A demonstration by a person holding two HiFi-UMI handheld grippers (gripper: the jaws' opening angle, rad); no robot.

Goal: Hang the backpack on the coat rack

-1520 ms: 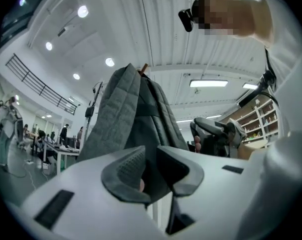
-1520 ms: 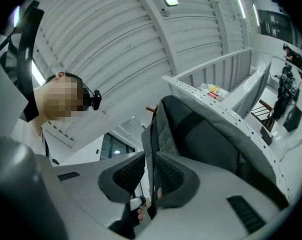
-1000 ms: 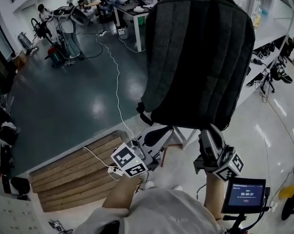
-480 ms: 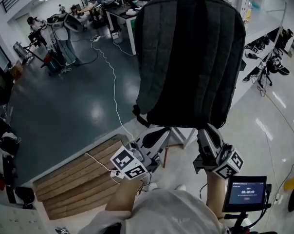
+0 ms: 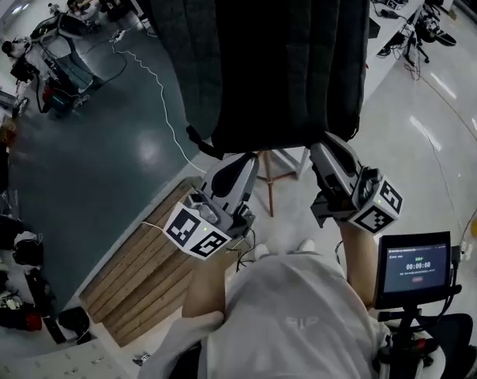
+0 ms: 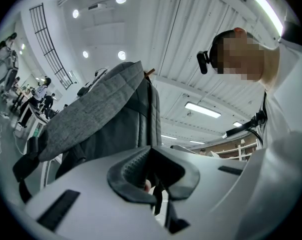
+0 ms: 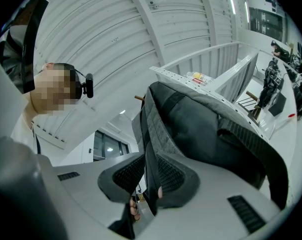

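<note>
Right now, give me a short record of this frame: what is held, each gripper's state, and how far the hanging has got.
held item: grey backpack, raised in front of the person
left gripper: shut on dark backpack strap
right gripper: shut on backpack's lower edge
wooden peg: tip shows beside backpack's top
hung: cannot tell, the top loop is not visible

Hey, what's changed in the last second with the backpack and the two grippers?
The backpack sits higher and larger in the head view, its top now cut off; the left gripper and right gripper have risen with it. Unchanged: the fingers of both stay shut on the backpack's lower end, nothing let go.
</note>
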